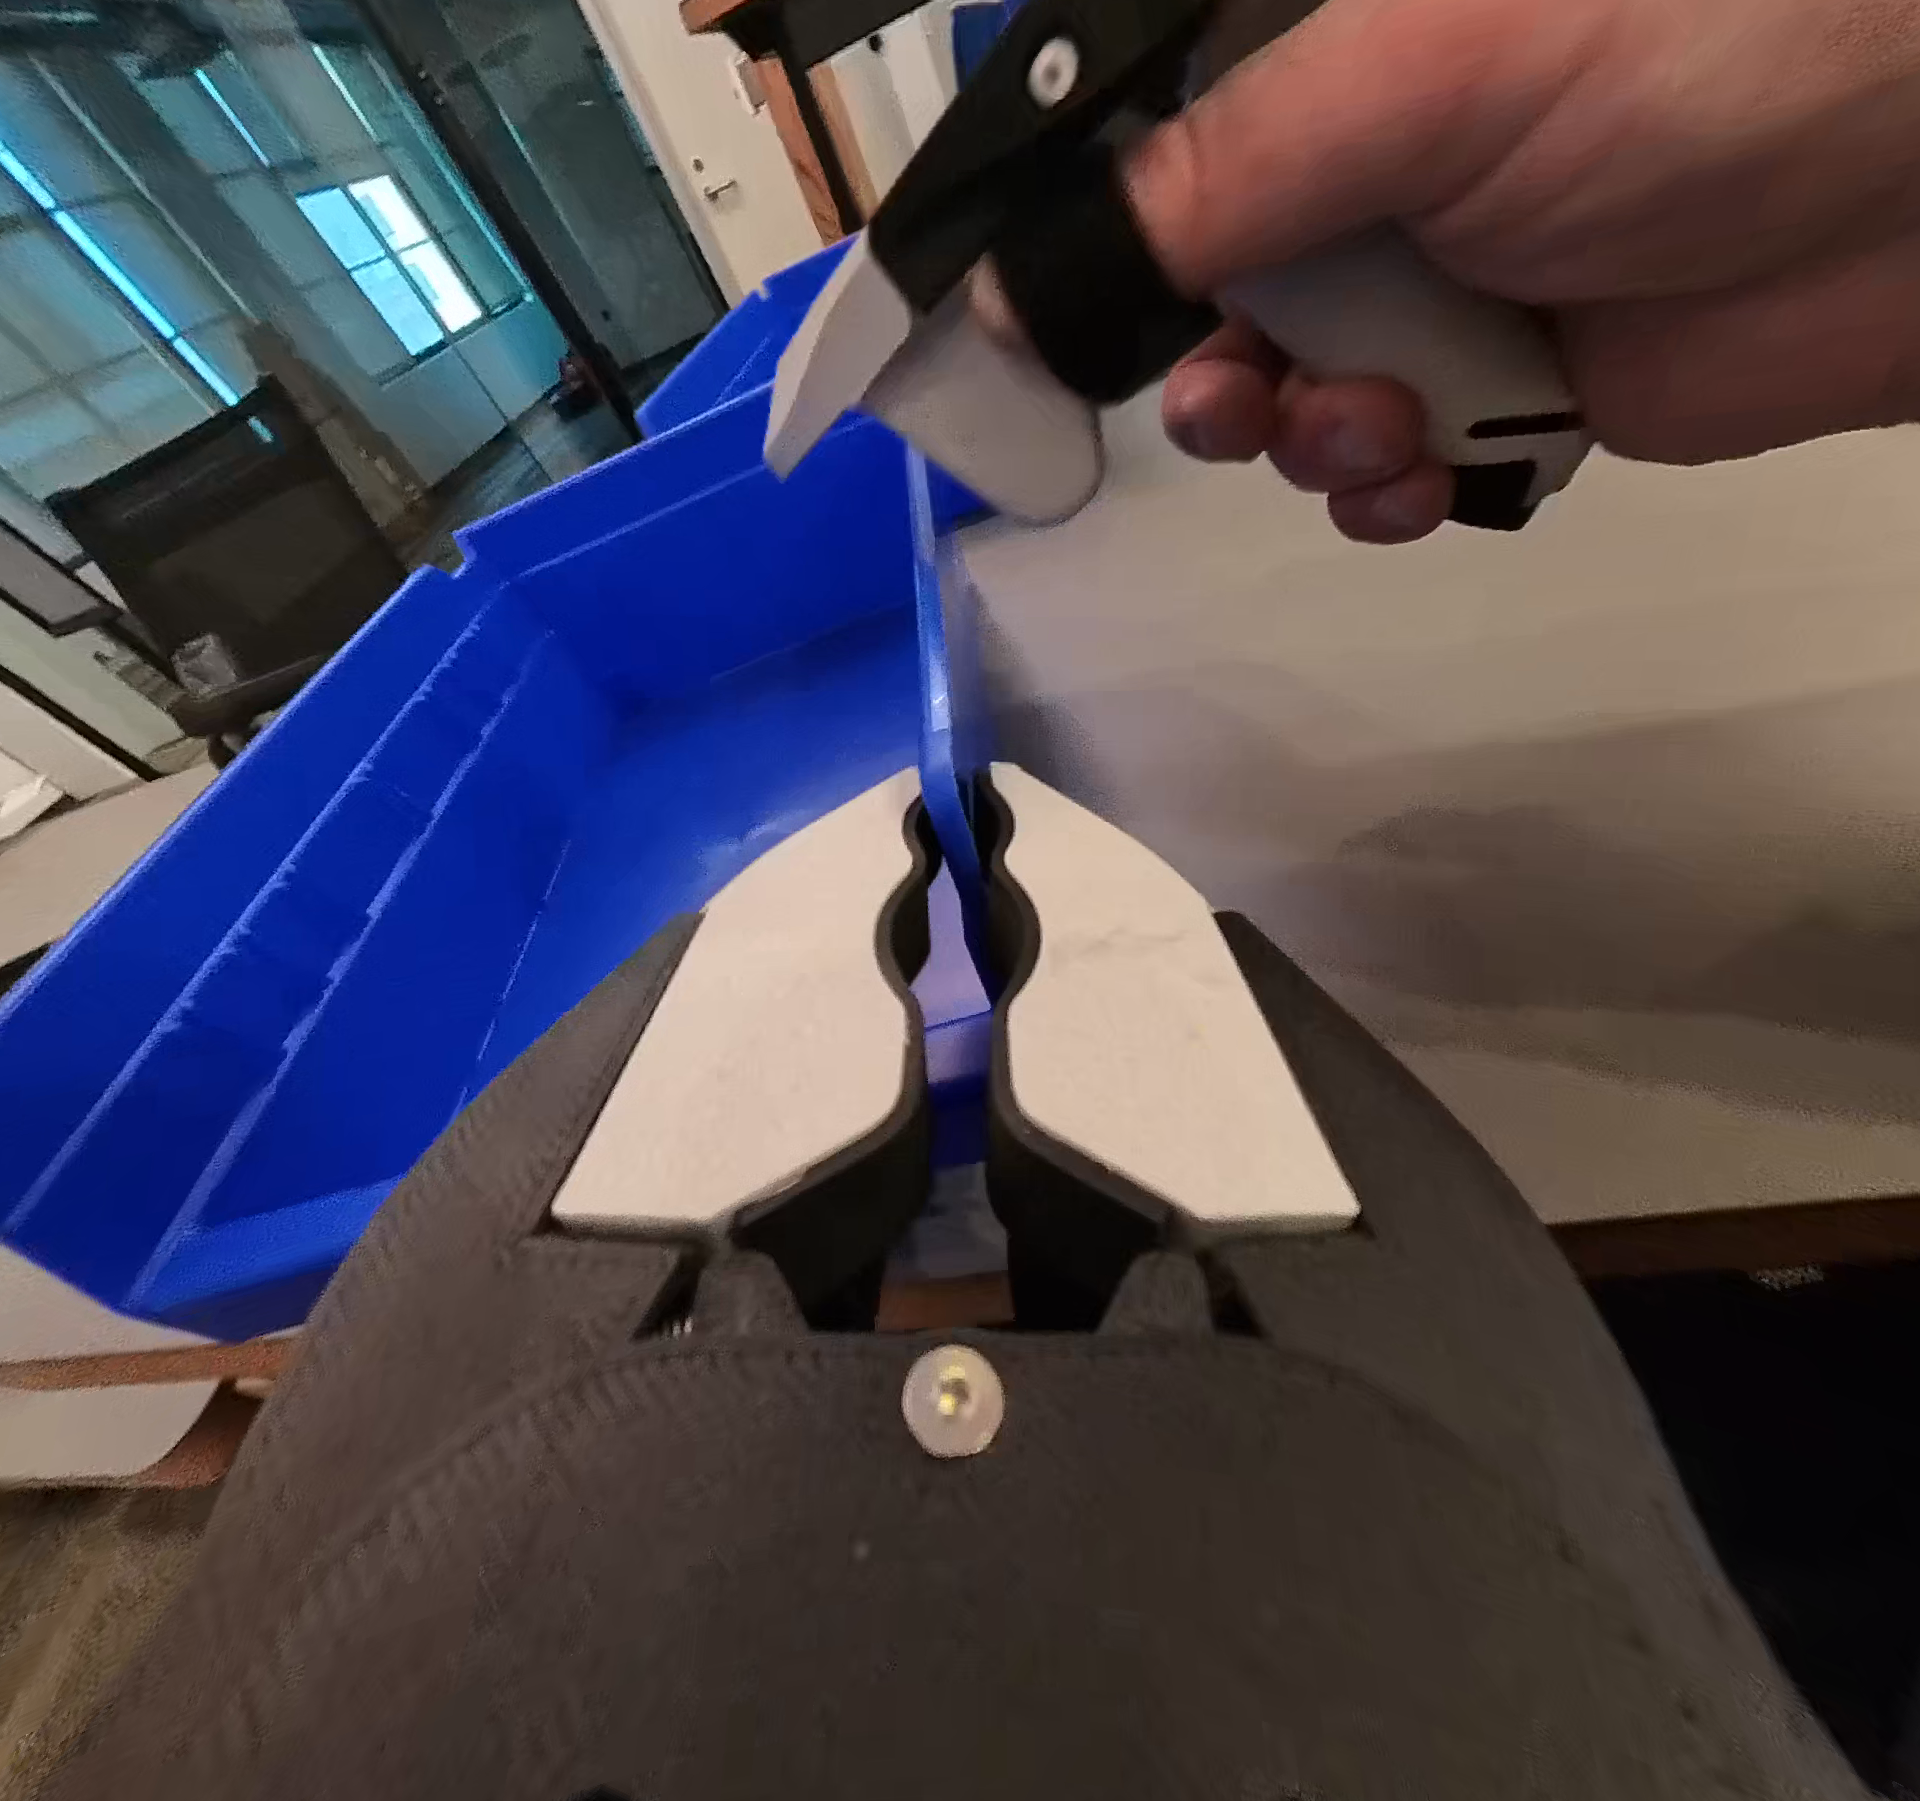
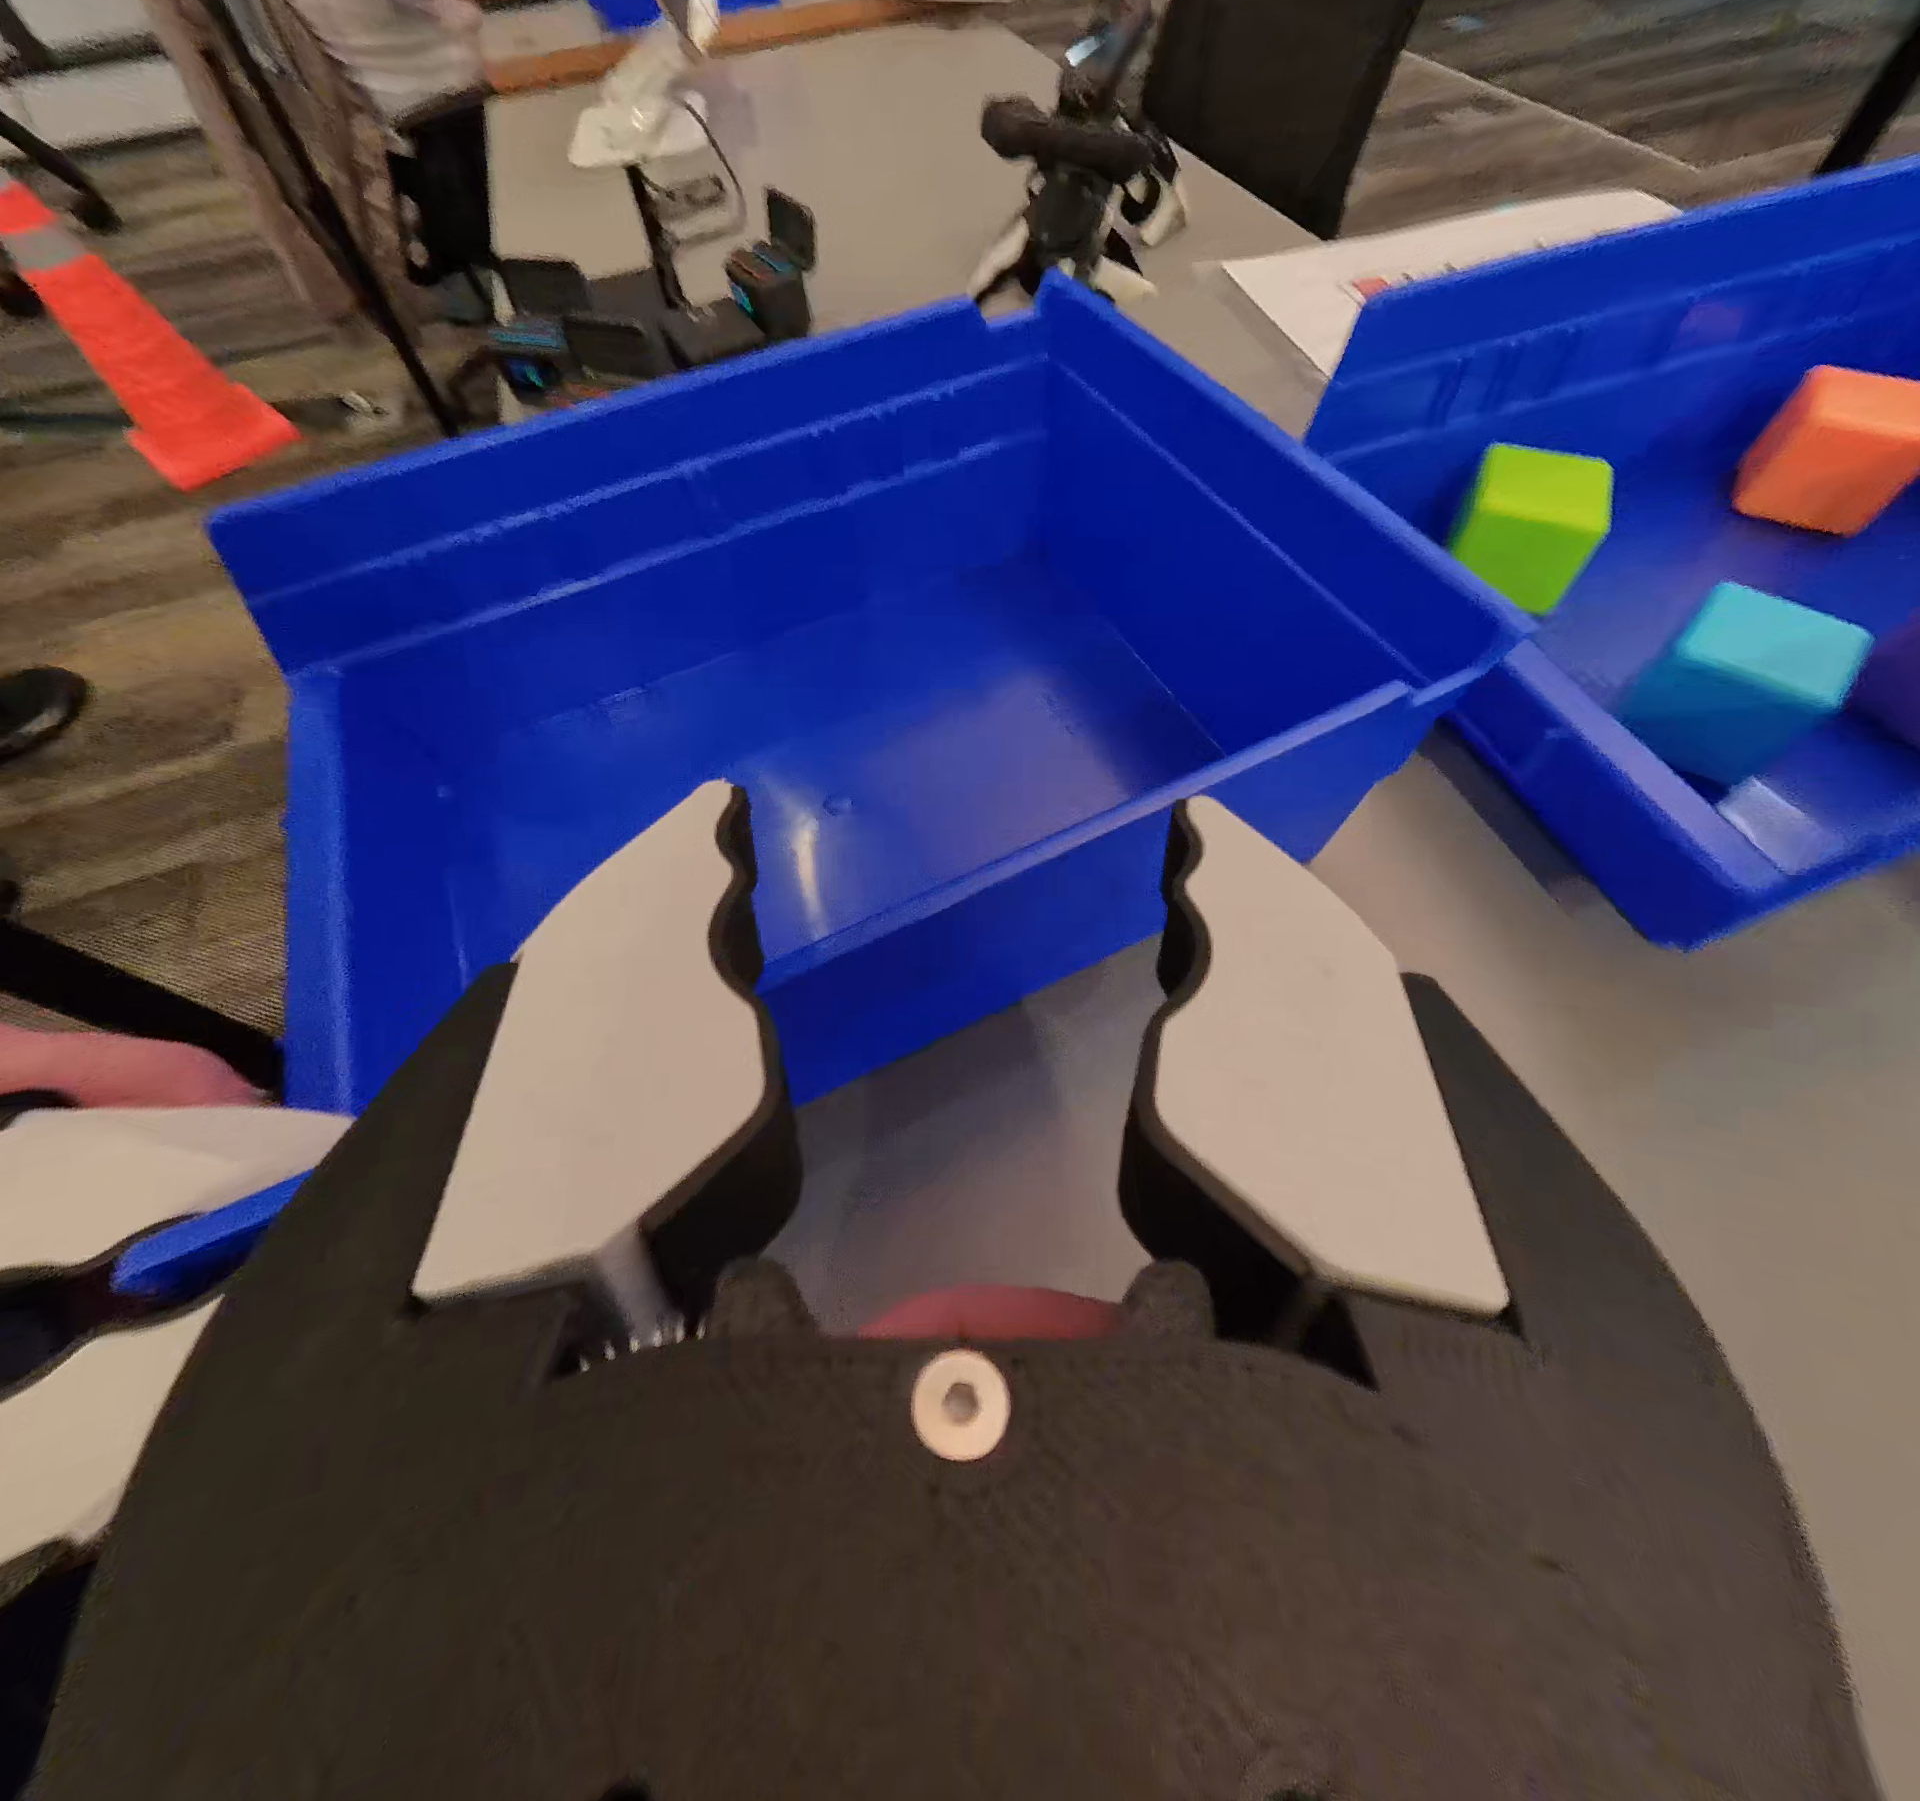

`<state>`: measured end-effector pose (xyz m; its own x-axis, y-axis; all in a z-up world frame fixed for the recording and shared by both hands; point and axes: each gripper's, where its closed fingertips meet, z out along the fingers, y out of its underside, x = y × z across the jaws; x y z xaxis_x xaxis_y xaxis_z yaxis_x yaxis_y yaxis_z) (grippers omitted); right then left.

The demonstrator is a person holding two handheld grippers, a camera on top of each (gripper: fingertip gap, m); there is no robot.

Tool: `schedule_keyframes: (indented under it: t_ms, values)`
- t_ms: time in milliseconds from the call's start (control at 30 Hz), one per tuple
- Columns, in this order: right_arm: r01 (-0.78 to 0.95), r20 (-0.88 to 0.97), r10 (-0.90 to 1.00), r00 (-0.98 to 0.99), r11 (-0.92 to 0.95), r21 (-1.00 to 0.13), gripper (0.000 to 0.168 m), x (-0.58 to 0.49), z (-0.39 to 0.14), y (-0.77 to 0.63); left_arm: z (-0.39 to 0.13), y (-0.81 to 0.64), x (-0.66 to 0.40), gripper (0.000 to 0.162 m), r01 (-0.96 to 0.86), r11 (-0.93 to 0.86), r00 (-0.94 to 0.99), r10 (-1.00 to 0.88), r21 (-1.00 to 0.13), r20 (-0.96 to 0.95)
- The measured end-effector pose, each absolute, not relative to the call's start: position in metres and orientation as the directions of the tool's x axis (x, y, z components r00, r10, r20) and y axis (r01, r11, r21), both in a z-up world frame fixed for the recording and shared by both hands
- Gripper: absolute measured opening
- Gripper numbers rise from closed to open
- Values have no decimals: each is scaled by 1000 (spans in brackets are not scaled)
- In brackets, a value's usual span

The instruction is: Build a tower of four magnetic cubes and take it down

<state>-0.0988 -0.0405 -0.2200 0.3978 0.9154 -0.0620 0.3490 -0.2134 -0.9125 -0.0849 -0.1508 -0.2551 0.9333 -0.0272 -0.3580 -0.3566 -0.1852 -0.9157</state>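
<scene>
No legible writing anywhere; only blurred coloured marks on a white sheet [image 2: 1320, 291] behind the blue bins, too smeared to read.

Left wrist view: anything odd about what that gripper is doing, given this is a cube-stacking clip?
Yes. The left gripper is shut on the wall of the empty blue bin, not on a cube. The cubes, green, orange and teal, lie loose in the second bin, and the right gripper is open, holding nothing.
</scene>
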Motion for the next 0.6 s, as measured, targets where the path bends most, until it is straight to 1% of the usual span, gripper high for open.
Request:
schedule_keyframes:
  t_ms: [33,100,133,200,300,333,367,500,600]
  values:
    - [359,-66,908,413,-229,-905,79,-94,-225,-40,-255,-151,-77,6,-374,-180,927,-40,-910,-373]
    - [349,-108,896,431,-276,-896,75,-85,-229,-39,-255,-150,-68,7,-390,-179,921,-53,-903,-387]
    - [355,-103,890,445,-281,-892,76,-80,-231,-37,-254,-151,-65,8,-391,-172,920,-68,-904,-385]
    - [360,-86,880,467,-279,-890,73,-75,-235,-33,-248,-153,-62,8,-390,-153,921,-84,-908,-381]
    - [353,-101,884,456,-284,-891,72,-74,-235,-39,-229,-161,-70,19,-406,-132,913,-93,-904,-396]
    - [350,-91,885,456,-273,-896,72,-73,-232,-41,-219,-164,-79,20,-396,-121,918,-71,-910,-390]
    - [348,-85,887,455,-264,-900,72,-72,-230,-44,-207,-169,-93,16,-380,-103,925,-29,-919,-379]
    - [309,-118,889,442,-274,-911,73,-67,-222,-59,-166,-186,-165,15,-367,-65,915,152,-928,-373]
    - [274,-166,889,426,-302,-913,73,-65,-219,-74,-163,-187,-220,20,-350,-114,896,250,-930,-367]
